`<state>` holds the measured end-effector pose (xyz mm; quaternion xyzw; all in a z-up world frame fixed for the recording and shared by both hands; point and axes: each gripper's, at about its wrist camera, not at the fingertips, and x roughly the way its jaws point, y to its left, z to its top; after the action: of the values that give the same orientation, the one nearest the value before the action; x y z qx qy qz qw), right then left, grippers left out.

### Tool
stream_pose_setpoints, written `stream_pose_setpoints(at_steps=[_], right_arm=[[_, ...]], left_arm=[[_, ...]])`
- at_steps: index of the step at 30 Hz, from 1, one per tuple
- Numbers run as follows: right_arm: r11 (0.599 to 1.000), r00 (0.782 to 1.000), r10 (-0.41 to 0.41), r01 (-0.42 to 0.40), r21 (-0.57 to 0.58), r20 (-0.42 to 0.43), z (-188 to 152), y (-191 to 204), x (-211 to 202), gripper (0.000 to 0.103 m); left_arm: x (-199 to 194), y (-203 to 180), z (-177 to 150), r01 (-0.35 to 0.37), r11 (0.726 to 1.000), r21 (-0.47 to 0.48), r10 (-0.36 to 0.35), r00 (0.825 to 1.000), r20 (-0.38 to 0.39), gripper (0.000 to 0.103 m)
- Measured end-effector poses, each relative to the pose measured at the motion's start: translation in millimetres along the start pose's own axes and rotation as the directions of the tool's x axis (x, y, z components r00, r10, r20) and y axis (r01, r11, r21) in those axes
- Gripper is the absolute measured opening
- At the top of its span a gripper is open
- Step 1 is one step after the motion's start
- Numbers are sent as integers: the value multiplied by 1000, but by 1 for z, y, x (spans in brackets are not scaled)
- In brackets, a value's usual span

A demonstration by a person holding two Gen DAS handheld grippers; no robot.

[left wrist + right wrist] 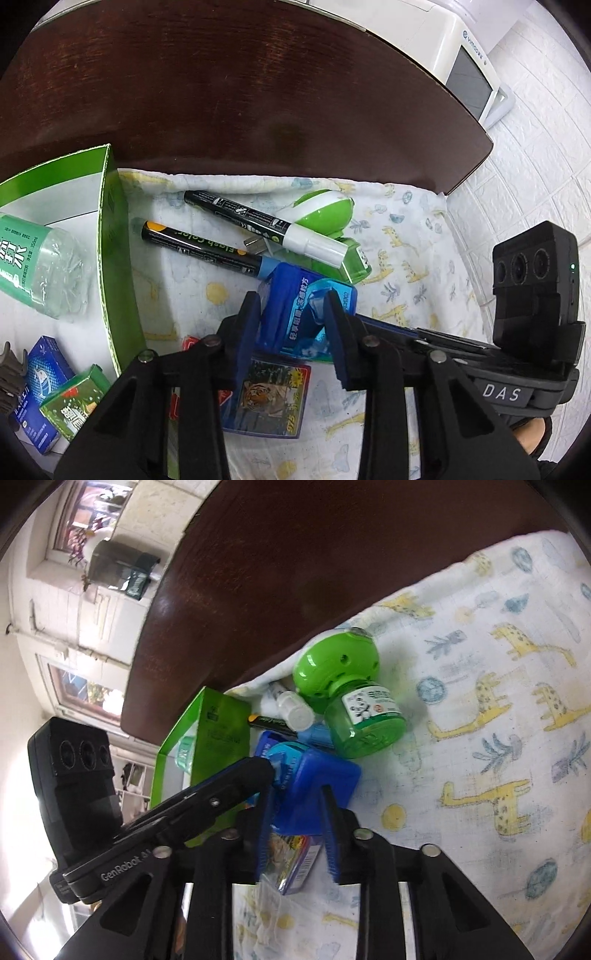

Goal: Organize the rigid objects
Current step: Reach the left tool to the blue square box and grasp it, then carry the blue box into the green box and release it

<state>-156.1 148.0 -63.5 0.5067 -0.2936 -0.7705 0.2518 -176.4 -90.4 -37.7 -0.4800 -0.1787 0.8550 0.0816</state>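
A blue gum box (pixel 306 314) lies on the giraffe-print cloth (pixel 406 258), partly on top of a tiger-picture card box (pixel 266 395). My left gripper (pixel 291 297) is shut on the blue box, one pad on each side. My right gripper (pixel 295 794) grips the same blue box (pixel 317 775) from the other end; in the left wrist view it reaches in from the right (pixel 373 325). In the right wrist view, the left gripper (pixel 258 770) comes in from the left. Behind the box lie two black markers (pixel 207 251) and a green plug-in repellent with its bottle (pixel 343 686).
A green cardboard tray (pixel 114 258) on the left holds a water bottle (pixel 37 258) and small blue (pixel 40 376) and green (pixel 74 398) boxes. Beyond the cloth is bare dark wooden table (pixel 221 92). A white appliance (pixel 461 55) stands past the table's far edge.
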Motion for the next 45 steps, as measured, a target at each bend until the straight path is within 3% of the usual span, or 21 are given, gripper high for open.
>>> stream_pose_setpoints(at_steps=[12, 19, 29, 35, 45], right_arm=[[998, 1000, -27, 28, -61, 13, -6, 4, -25, 24], [994, 997, -34, 41, -98, 71, -7, 10, -53, 24], [981, 992, 31, -7, -195, 121, 5, 50, -66, 24], [959, 991, 61, -25, -284, 119, 6, 89, -63, 24], [902, 988, 154, -144, -407, -8, 6, 173, 1, 24]], left_arm=[[-8, -20, -8, 81, 997, -15, -80, 997, 15, 32], [-28, -46, -6, 105, 993, 47, -107, 993, 58, 35], [-76, -44, -3, 66, 995, 76, -78, 983, 165, 36], [-117, -24, -9, 31, 998, 63, -46, 967, 252, 36], [-184, 52, -30, -78, 995, -66, 97, 928, 360, 36]])
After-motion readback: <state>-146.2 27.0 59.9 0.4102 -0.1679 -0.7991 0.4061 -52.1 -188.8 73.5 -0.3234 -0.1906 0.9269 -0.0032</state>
